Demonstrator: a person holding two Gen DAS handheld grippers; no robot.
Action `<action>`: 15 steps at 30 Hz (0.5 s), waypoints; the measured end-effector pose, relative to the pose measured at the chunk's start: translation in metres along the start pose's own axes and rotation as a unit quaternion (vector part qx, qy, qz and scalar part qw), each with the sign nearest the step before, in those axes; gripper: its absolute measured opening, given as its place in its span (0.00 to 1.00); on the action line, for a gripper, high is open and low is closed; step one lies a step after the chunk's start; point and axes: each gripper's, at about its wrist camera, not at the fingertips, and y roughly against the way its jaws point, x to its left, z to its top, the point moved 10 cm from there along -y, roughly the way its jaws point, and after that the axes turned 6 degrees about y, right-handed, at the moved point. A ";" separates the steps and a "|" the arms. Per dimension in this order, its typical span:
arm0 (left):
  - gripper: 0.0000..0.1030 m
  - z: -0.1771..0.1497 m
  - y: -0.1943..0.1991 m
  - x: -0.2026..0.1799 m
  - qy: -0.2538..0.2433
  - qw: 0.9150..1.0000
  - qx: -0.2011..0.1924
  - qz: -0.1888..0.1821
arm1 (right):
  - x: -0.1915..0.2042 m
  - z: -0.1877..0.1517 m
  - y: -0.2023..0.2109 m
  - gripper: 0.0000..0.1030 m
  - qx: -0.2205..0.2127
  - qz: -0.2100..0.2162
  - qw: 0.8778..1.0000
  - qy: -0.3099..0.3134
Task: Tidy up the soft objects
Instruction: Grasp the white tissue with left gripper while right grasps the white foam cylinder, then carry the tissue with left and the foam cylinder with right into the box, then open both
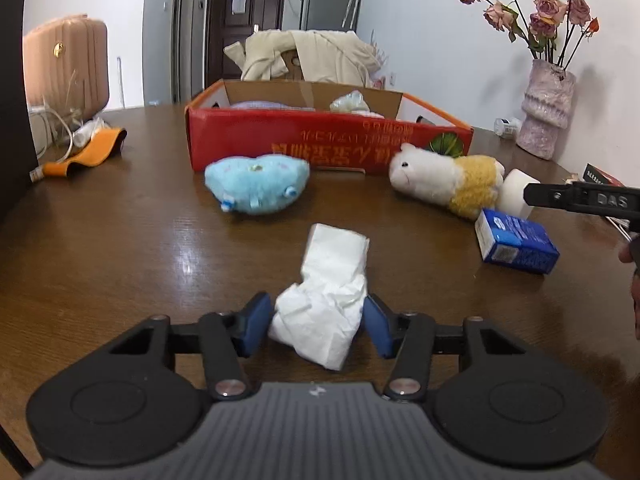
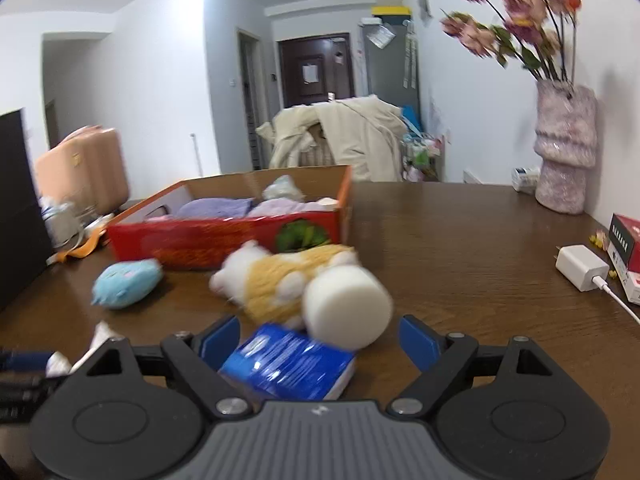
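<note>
A crumpled white tissue (image 1: 328, 292) lies on the brown table, its near end pinched between the blue pads of my left gripper (image 1: 318, 320). Beyond it sit a light blue plush (image 1: 256, 184) and a white and yellow alpaca plush (image 1: 444, 182), both in front of a red cardboard box (image 1: 320, 140) that holds purple cloth. My right gripper (image 2: 320, 340) stands open; a blue tissue pack (image 2: 288, 364) and a white foam cylinder (image 2: 348, 304) lie between its fingers, and neither pad touches them. One of the right gripper's fingers (image 1: 576, 199) shows at the right edge of the left wrist view.
A pink vase (image 2: 564, 152) with dried roses stands at the table's far right by the wall. A white charger (image 2: 582, 268) and a red and white box (image 2: 628, 252) lie at the right edge. An orange strap (image 1: 88, 152) and cables sit far left, near a pink suitcase (image 1: 66, 60).
</note>
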 end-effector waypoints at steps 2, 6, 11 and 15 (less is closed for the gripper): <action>0.36 0.002 -0.004 -0.001 -0.002 1.000 0.002 -0.001 | -0.010 0.004 -0.014 0.83 0.008 -0.002 1.000 -0.007; 0.22 0.007 -0.008 -0.004 -0.003 1.000 0.010 -0.007 | -0.027 0.008 -0.037 0.80 0.004 0.010 1.000 -0.024; 0.17 0.014 -0.008 -0.008 0.001 1.000 0.011 -0.016 | -0.034 0.003 -0.054 0.54 0.021 0.061 0.996 -0.066; 0.15 0.016 -0.005 -0.009 0.007 1.000 0.009 -0.016 | -0.029 0.002 -0.050 0.50 0.016 0.053 0.997 -0.045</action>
